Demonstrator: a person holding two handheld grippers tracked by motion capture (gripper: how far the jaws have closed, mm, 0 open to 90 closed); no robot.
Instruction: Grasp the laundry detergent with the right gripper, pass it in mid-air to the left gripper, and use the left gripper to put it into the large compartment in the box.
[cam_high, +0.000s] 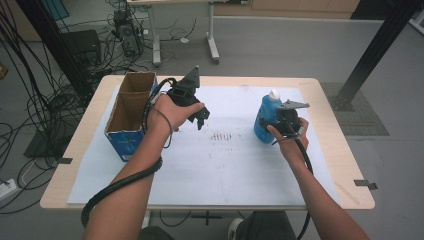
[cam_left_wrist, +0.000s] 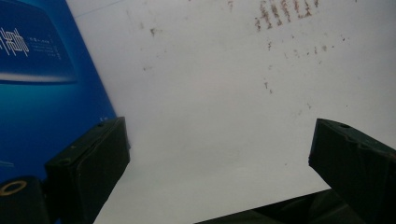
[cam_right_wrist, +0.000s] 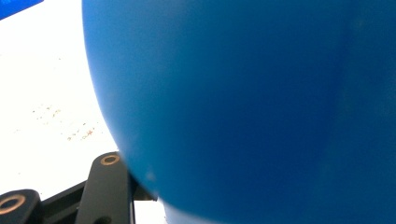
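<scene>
Blue plastic bottle (cam_high: 263, 116) w/ a white cap stands upright on the white mat (cam_high: 225, 170), right of centre. My right gripper (cam_high: 286, 121) is pressed up against it. Its body fills the right gripper view, so I can't tell if the jaws have closed, prob. around it. To do this well: squeeze low on the belly, lift straight, no tilt. Left gripper (cam_high: 200, 119) hangs wide and empty beside the open blue carton (cam_high: 131, 117).
</scene>
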